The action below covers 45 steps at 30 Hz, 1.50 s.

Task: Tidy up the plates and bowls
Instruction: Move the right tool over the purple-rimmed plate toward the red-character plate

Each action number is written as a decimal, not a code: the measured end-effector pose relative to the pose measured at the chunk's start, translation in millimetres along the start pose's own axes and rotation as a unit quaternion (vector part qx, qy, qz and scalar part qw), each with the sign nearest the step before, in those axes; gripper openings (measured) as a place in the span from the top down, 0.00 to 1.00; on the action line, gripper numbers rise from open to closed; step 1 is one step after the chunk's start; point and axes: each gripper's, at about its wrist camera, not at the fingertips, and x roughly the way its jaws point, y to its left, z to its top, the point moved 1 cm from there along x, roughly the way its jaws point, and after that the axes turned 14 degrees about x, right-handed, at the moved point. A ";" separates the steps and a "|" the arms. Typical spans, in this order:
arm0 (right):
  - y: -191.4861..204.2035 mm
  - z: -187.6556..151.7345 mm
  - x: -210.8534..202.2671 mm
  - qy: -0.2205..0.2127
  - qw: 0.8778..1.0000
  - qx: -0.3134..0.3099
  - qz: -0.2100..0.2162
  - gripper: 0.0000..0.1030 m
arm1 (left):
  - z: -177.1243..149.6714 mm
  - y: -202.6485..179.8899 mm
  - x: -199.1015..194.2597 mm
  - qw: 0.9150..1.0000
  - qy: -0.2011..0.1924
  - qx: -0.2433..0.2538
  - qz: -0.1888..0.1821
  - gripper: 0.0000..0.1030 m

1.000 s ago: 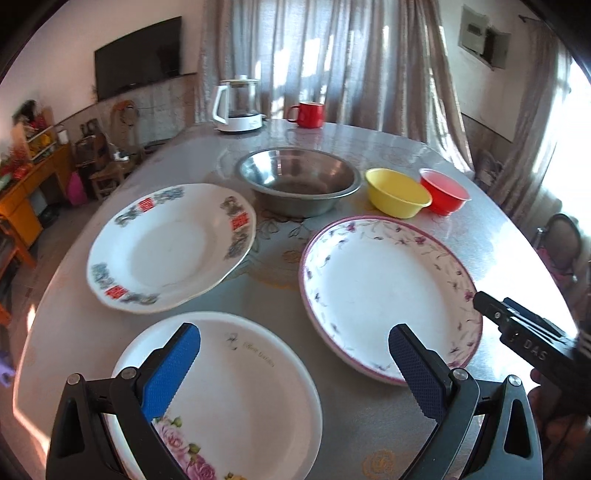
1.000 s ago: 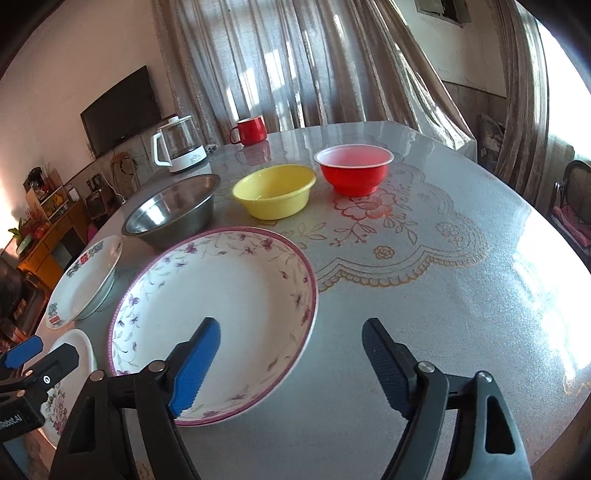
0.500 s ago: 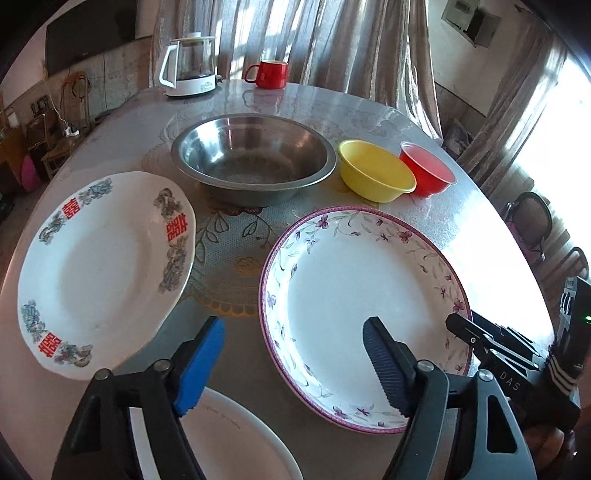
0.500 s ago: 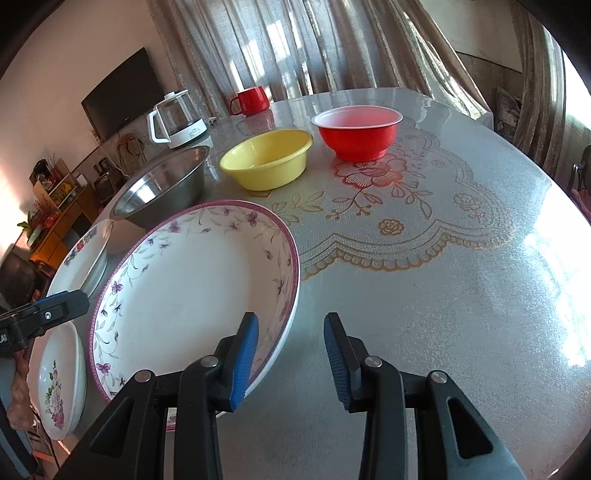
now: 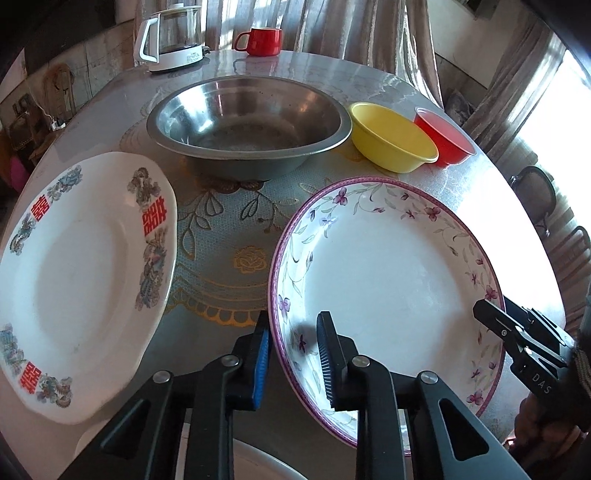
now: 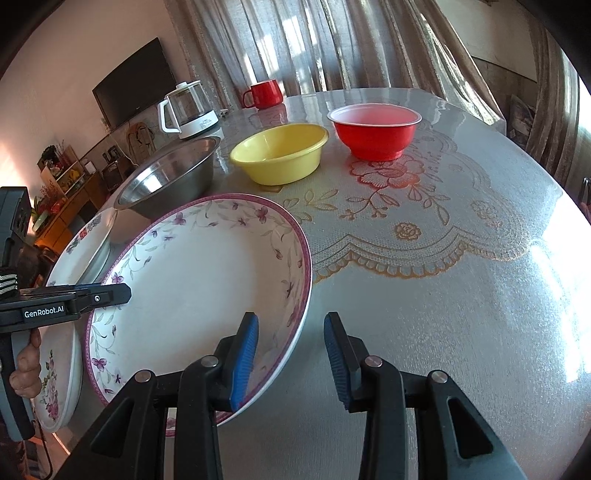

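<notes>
A purple-rimmed floral plate [image 5: 388,273] lies on the table near me; it also shows in the right wrist view [image 6: 199,288]. My left gripper [image 5: 293,354] straddles its left rim, one finger outside and one inside, jaws partly closed around the rim. My right gripper [image 6: 290,354] straddles its right rim the same way, jaws a little wider. A plate with red characters [image 5: 81,273] lies to the left. A white rose plate [image 6: 59,376] lies nearest me. A steel bowl [image 5: 247,122], yellow bowl [image 5: 391,136] and red bowl [image 5: 443,136] stand behind.
A glass kettle [image 5: 171,35] and a red mug [image 5: 262,40] stand at the table's far edge. The tablecloth [image 6: 443,258] stretches to the right of the plates. Chairs [image 5: 535,192] stand beyond the right edge.
My left gripper moved right from over the rose plate to the floral plate's left rim and narrowed. My right gripper narrowed, then widened slightly, around the plate's right rim.
</notes>
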 end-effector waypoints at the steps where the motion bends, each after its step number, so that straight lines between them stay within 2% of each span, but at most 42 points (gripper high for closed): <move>1: 0.8 -0.2 0.3 0.000 1.000 -0.003 0.000 0.64 | -0.2 0.4 0.2 1.000 -0.001 0.002 0.002 0.78; 8: 8.7 -1.8 2.3 0.011 0.999 -0.025 0.016 0.64 | -0.3 -10.8 -1.0 0.999 -0.010 0.022 0.038 0.78; 13: -7.8 6.1 -2.2 0.023 0.999 0.005 0.030 0.64 | -0.5 -31.0 -7.3 0.998 -0.020 0.050 0.033 0.78; 18: -26.0 16.0 -15.3 0.004 1.000 0.014 0.019 0.64 | 8.8 -51.2 -1.2 0.998 -0.026 0.060 0.026 0.77; 25: -54.0 31.2 -13.8 -0.012 0.999 0.037 -0.021 0.64 | 17.3 -81.8 13.2 0.996 -0.023 0.082 0.018 0.77; 27: -59.9 31.1 -8.8 -0.004 0.999 0.041 -0.029 0.64 | 17.9 -85.4 12.5 0.995 -0.032 0.085 0.028 0.77; 35: -53.6 26.1 -5.6 -0.013 0.998 0.011 -0.061 0.64 | 10.0 -81.0 11.7 0.997 -0.039 0.063 0.013 0.77; 41: -53.9 28.9 -9.4 -0.011 0.997 0.036 -0.063 0.61 | -1.5 -71.2 0.6 0.998 -0.055 0.033 0.016 0.62; 45: -43.3 30.9 -20.7 -0.037 0.996 0.022 -0.081 0.56 | -8.9 -59.1 -13.7 0.997 -0.074 0.002 0.020 0.52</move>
